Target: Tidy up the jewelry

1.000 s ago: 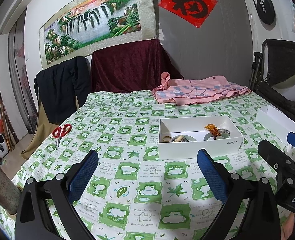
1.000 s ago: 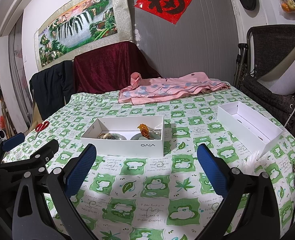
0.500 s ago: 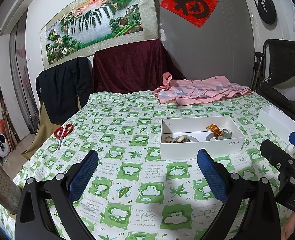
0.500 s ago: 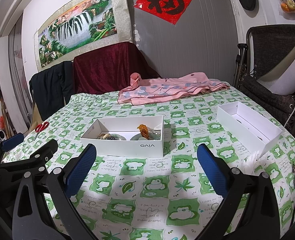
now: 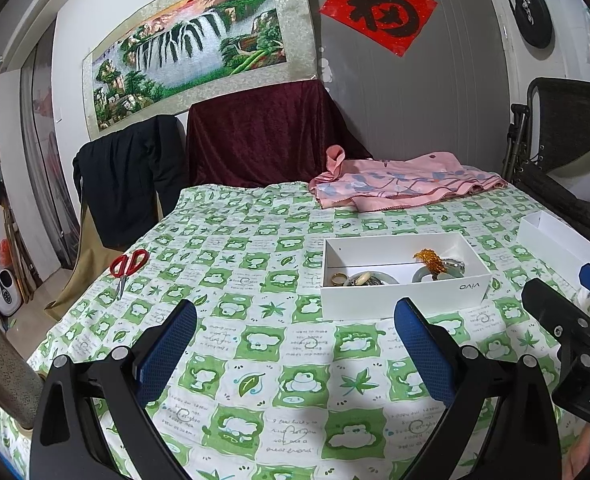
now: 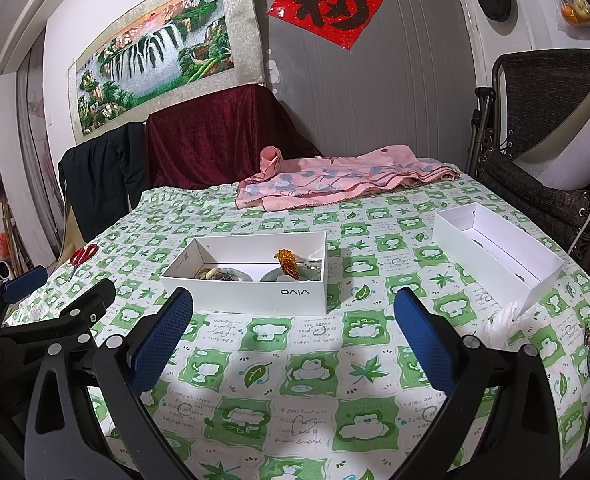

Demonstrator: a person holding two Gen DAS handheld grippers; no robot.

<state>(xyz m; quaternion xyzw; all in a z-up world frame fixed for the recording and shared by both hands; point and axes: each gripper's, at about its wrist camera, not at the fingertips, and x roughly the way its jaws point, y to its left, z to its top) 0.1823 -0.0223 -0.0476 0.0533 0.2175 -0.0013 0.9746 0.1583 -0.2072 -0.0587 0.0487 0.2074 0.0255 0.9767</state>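
Both spread-wide hand-held grippers [image 5: 295, 344] [image 6: 293, 340] drifted slightly; jewelry box [image 6: 251, 296] sits ahead, unobstructed.

The near wall of the white vivo box [image 6: 251, 294] hides most of what's inside; besides the amber bead string [image 6: 287, 263] it's just a jumble too small to sort out. The second white box [image 5: 555, 240] gets partly covered by the right tool's [image 5: 575, 320] body in the left view. Bench [image 6: 315, 420] runs off the bottom edge. The sign above the red paper [image 6: 329, 0] is cropped.
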